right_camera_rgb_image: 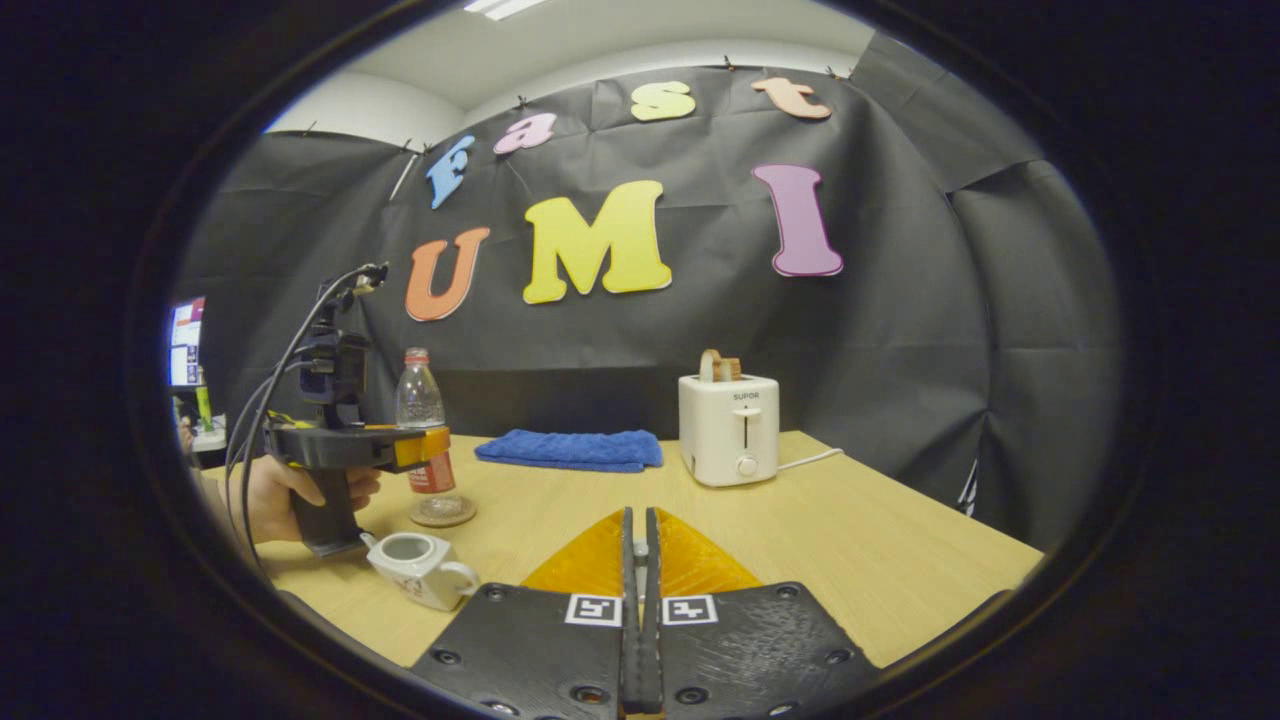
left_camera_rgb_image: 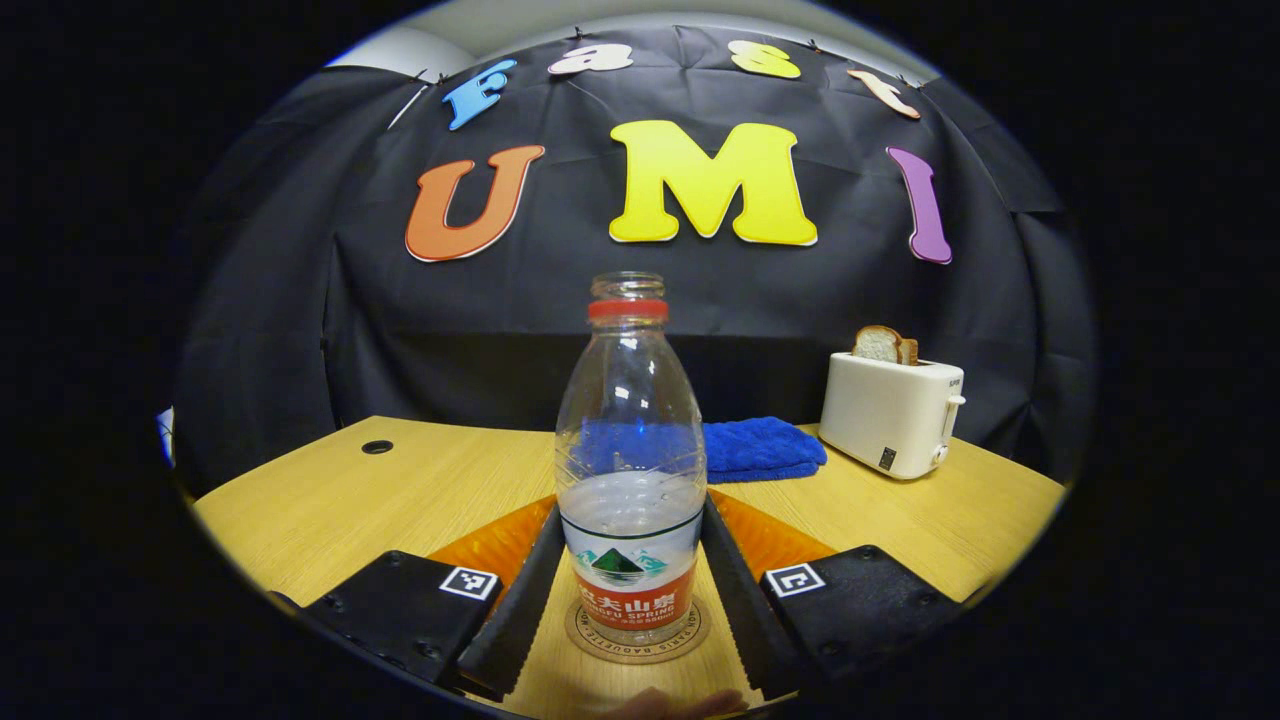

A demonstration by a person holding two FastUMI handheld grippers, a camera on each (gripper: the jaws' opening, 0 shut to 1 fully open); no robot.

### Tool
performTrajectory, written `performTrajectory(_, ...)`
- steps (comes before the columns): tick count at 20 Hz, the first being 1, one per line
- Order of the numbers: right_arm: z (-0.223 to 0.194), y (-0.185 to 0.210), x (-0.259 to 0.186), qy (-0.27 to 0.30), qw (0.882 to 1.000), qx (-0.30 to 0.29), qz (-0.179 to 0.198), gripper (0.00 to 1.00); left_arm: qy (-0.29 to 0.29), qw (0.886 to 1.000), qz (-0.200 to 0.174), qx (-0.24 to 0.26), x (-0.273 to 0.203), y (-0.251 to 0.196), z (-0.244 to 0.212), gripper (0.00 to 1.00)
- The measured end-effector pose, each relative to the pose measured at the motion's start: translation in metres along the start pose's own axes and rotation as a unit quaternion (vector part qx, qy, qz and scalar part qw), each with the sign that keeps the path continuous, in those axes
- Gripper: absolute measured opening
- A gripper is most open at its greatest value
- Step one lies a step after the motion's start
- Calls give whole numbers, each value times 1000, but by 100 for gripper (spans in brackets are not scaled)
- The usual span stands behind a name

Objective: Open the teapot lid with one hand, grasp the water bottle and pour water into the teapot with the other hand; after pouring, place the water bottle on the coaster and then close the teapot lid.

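Note:
A clear water bottle, uncapped, with a red neck ring and roughly half full, stands upright on a round coaster. My left gripper is around its lower body, a finger pressing each side. In the right gripper view, the same bottle stands on the coaster with the left gripper at it. A white teapot sits in front with its top open. My right gripper is above the table, shut on a small pale piece that looks like the lid's knob. The rest of the lid is hidden.
A white toaster with a bread slice stands at the back right, and a folded blue cloth lies left of it. A hand holds the left gripper's handle close to the teapot. The table has a cable hole far left.

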State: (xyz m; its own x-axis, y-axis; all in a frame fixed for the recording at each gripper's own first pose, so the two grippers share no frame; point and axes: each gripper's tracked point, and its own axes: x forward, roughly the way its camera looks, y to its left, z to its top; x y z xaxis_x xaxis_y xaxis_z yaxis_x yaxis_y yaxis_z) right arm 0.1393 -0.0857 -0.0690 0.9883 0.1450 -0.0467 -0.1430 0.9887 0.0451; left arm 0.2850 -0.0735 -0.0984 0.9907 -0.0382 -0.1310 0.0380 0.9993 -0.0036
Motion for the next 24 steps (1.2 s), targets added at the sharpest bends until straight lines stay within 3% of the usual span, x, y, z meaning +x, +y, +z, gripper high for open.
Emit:
performTrajectory(6,-3,-3,2,4,1000,0,-2,0,3,999,-24,21,-8,-11,-10,83)
performTrajectory(8,-2,-2,0,3,1000,-1,-2,0,6,999,-27,25,-8,-12,-14,88)
performTrajectory(16,-2,-2,1,3,1000,-4,-1,0,14,999,-23,20,-10,-4,-26,92)
performTrajectory(24,18,18,-11,-19,999,-39,2,0,19,999,-41,18,-44,2,-36,95)
